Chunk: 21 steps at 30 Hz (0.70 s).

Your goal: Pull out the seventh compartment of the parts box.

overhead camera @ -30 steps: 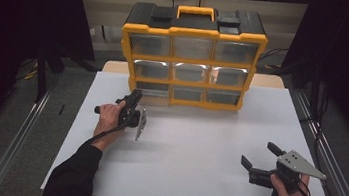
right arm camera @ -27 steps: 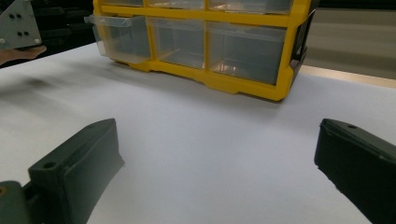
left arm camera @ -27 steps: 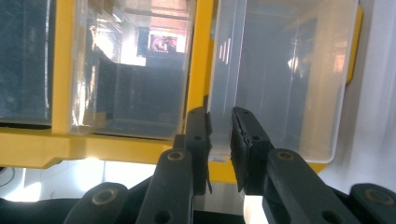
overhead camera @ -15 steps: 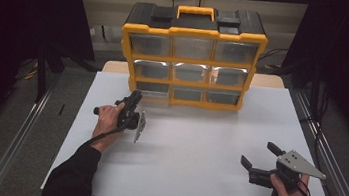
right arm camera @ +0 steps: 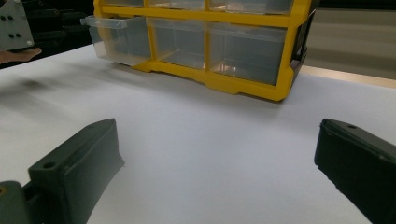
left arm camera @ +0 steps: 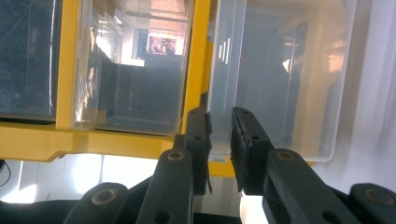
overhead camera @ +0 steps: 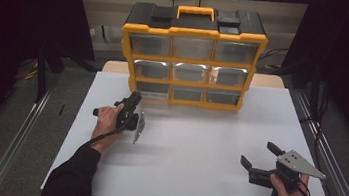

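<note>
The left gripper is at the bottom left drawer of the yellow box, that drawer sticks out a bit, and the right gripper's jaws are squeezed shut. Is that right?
Not quite. The right gripper's jaws are wide open, with nothing between them; the right gripper view shows them far apart over the white table. The rest holds: the left gripper is at the bottom left drawer of the yellow box, and that drawer sticks out a bit.

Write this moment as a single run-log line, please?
left gripper: shut on bottom-left drawer, part-open | right gripper: open, holding nothing | organizer: upright at the table's far edge
</note>
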### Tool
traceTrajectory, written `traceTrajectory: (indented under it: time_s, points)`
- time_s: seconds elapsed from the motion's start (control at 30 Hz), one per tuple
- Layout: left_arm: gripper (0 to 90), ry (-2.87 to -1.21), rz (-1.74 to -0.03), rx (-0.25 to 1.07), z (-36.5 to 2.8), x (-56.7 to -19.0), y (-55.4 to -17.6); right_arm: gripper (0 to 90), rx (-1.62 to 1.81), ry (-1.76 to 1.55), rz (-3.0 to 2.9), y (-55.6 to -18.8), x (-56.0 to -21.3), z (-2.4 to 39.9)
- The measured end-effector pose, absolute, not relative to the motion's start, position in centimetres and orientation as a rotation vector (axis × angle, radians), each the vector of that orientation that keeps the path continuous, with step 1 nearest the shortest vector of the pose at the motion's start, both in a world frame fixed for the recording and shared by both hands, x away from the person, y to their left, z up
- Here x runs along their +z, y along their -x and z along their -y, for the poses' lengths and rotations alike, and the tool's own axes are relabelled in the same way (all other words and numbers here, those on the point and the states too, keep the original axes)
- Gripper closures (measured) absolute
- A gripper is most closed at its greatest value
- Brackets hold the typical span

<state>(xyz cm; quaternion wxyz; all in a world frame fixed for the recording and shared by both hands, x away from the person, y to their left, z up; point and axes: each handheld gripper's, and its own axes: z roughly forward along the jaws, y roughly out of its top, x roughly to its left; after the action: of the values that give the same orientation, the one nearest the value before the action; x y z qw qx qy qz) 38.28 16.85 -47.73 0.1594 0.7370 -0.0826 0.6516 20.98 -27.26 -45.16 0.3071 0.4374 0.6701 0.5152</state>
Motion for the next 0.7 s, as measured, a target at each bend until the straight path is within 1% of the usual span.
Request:
traceTrajectory:
  time_s: [0.07,0.17,0.2,0.27,0.33,0.43,0.53,0.67,0.7]
  points:
    - [78.0,-2.081,0.201,1.864,-16.87,-47.95,-38.19,0.0,1.363,-1.156,-1.773,-20.98,-45.15,27.25]
    - [78.0,-2.107,0.216,1.884,-16.88,-47.70,-37.95,0.0,1.365,-1.154,-1.774,-20.98,-45.15,27.25]
    - [78.0,-2.079,0.205,1.867,-16.87,-47.90,-38.04,0.0,1.364,-1.154,-1.774,-20.98,-45.15,27.25]
    - [78.0,-2.120,0.235,1.880,-16.89,-47.63,-37.82,0.0,1.364,-1.158,-1.772,-20.97,-45.15,27.25]
    - [78.0,-2.092,0.232,1.881,-16.92,-47.67,-37.73,0.0,1.366,-1.157,-1.773,-20.99,-45.16,27.26]
    - [77.9,-2.118,0.225,1.872,-17.06,-47.63,-37.61,0.0,1.368,-1.158,-1.771,-21.01,-45.15,27.23]
    - [77.9,-2.101,0.245,1.888,-17.02,-47.54,-37.58,0.0,1.367,-1.154,-1.775,-21.01,-45.15,27.21]
    - [77.8,-2.112,0.225,1.857,-17.03,-47.65,-37.39,0.0,1.367,-1.158,-1.772,-21.00,-45.16,27.26]
    - [77.9,-2.094,0.209,1.848,-17.04,-47.77,-37.37,0.0,1.367,-1.159,-1.772,-21.00,-45.16,27.26]
